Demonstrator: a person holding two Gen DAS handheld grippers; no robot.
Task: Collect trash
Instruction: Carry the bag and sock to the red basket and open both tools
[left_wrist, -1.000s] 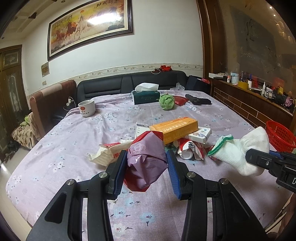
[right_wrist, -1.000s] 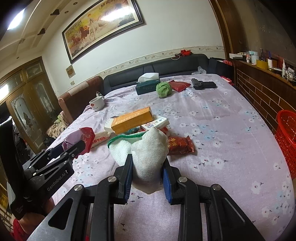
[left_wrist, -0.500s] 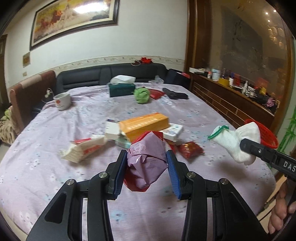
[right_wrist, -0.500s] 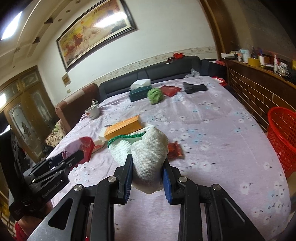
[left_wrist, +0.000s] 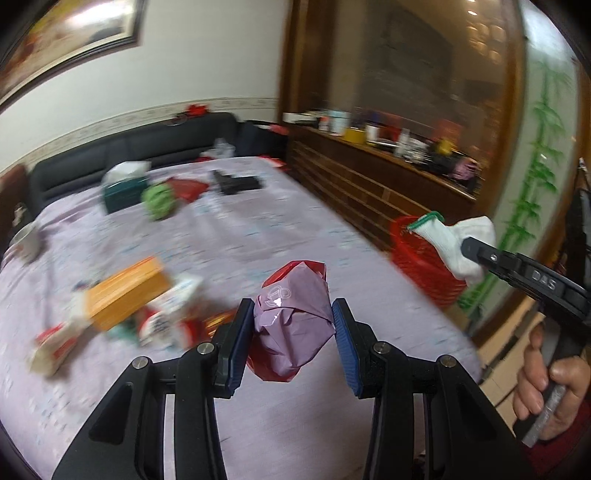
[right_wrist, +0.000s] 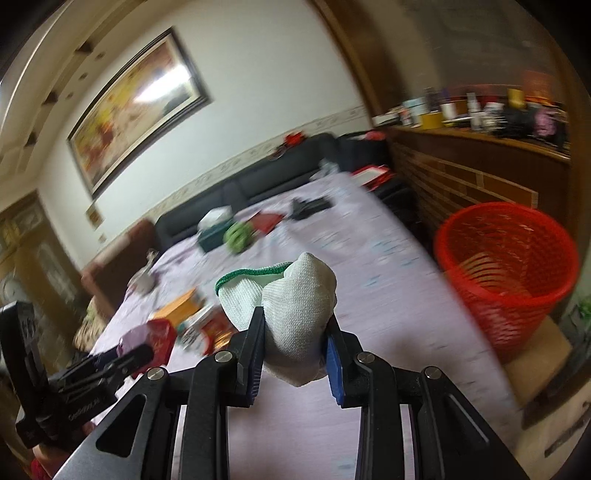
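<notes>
The right tongs (right_wrist: 293, 341) are closed on a white glove (right_wrist: 295, 314) with a green cuff. The left tongs (left_wrist: 291, 341) are closed on a crumpled purple and red bag (left_wrist: 293, 325). Both are held above the bench (right_wrist: 388, 302). The red basket (right_wrist: 509, 266) stands on the floor at the right of the frame, beyond the bench edge. The right tongs look nearer to it, so the glove probably goes in first.

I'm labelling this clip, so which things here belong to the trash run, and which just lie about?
In the job:
- left gripper, shut on purple-red bag
- right gripper, shut on white glove
- red basket

Lying about:
- tissue box
- green ball
- framed painting
</notes>
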